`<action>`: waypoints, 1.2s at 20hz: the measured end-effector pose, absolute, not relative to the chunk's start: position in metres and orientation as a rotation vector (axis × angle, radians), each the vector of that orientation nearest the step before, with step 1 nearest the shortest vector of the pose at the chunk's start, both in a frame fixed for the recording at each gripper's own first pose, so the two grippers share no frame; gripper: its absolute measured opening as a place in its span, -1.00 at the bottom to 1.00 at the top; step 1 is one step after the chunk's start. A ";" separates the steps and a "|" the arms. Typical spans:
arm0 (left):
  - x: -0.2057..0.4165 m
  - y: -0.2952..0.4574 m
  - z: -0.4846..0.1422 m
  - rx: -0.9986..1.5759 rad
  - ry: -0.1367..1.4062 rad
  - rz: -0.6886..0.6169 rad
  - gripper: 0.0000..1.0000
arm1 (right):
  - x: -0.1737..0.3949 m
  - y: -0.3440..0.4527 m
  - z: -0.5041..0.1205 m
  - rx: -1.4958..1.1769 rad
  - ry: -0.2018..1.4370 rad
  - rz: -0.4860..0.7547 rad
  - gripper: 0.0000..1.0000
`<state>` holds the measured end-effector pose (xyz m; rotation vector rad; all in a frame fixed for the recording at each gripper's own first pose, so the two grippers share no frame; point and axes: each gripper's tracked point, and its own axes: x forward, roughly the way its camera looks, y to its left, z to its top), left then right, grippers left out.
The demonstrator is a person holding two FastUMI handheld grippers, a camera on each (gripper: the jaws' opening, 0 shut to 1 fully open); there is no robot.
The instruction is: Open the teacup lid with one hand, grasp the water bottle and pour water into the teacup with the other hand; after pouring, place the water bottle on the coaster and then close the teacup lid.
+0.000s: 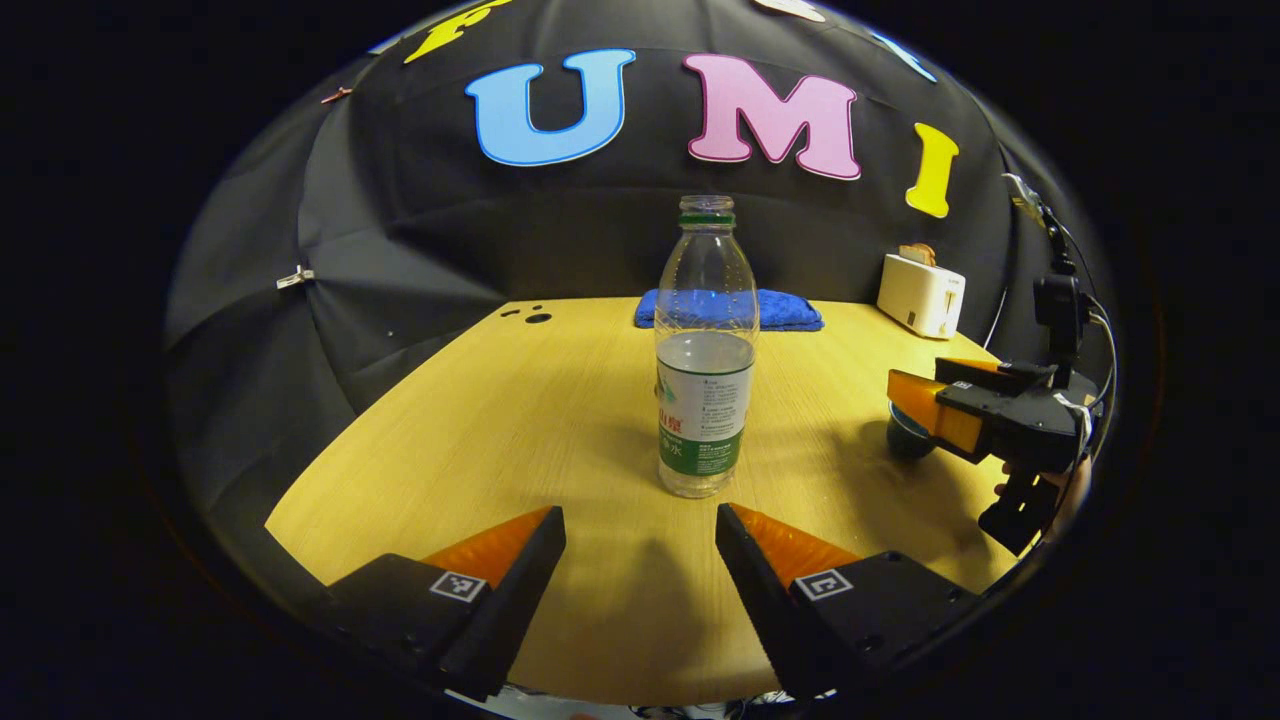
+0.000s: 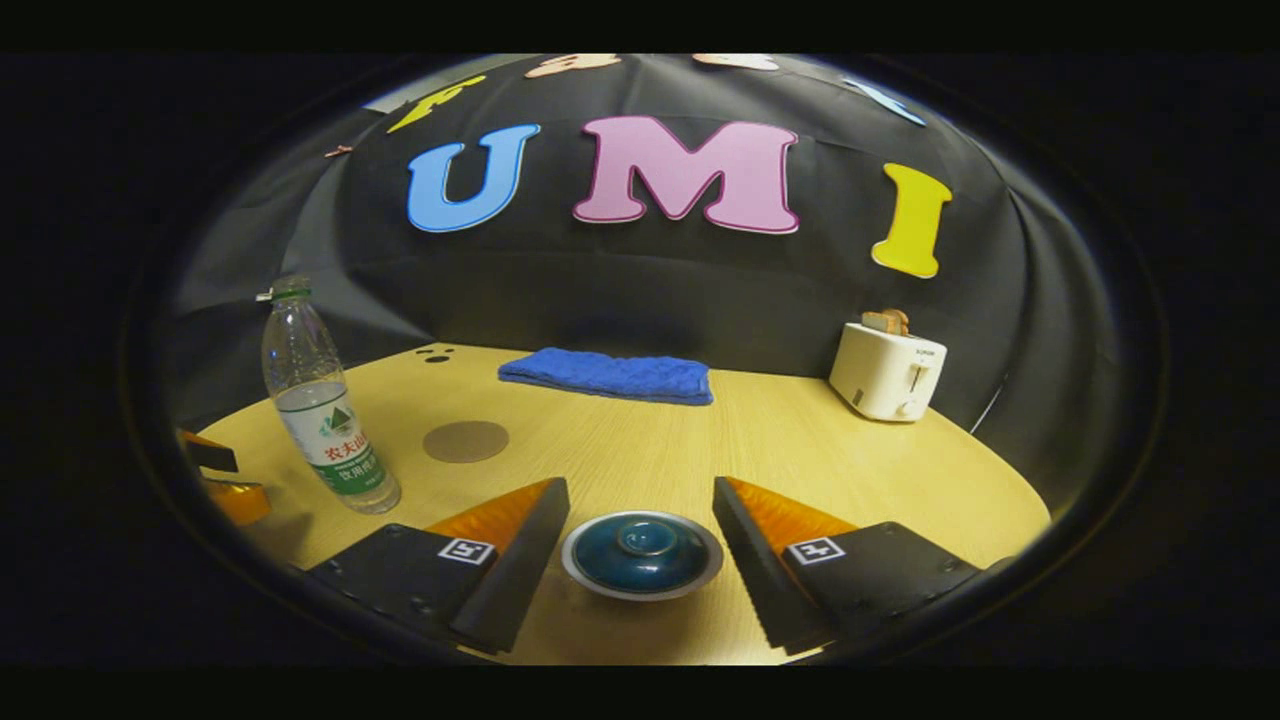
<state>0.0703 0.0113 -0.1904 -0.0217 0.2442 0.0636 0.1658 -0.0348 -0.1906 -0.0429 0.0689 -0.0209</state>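
Teacup [image 2: 641, 556] sits low on the counter [image 2: 700, 440], lid [image 2: 640, 548] still on, knob up, framed right between the right claw [image 2: 640, 530] fingers. That claw is spread wide, pinching nothing, lined up over the lid, likely so it can drop and take the knob.

Water bottle [image 1: 705, 350] stands upright mid-counter, cap off, partly full, dead ahead of the left claw [image 1: 640, 545], which is also spread and empty, with a clear gap to the bottle. Looks aimed for a side grasp on the body, label height.

Round coaster [image 2: 465, 441] lies bare just beside the bottle, kept free for the put-down later.

Outward: folded blue towel [image 2: 606, 377] at the back edge, white toaster [image 2: 886, 371] with bread at the far right, both well apart from the work.
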 end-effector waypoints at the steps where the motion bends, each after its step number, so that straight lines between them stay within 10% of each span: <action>1: 0.071 0.012 -0.189 -0.025 0.245 0.066 0.92 | 0.166 -0.035 -0.193 -0.034 0.073 -0.025 0.68; 13: 0.074 -0.007 -0.195 -0.042 0.253 0.025 0.92 | 0.168 -0.032 -0.201 0.028 0.088 0.010 0.13; 16: 0.078 -0.010 -0.191 -0.072 0.245 0.018 0.93 | 0.170 -0.036 -0.199 0.058 0.098 0.016 -0.27; 24: 0.095 -0.006 -0.168 -0.069 0.175 0.024 0.92 | 0.173 -0.033 -0.197 0.018 0.115 0.049 -0.39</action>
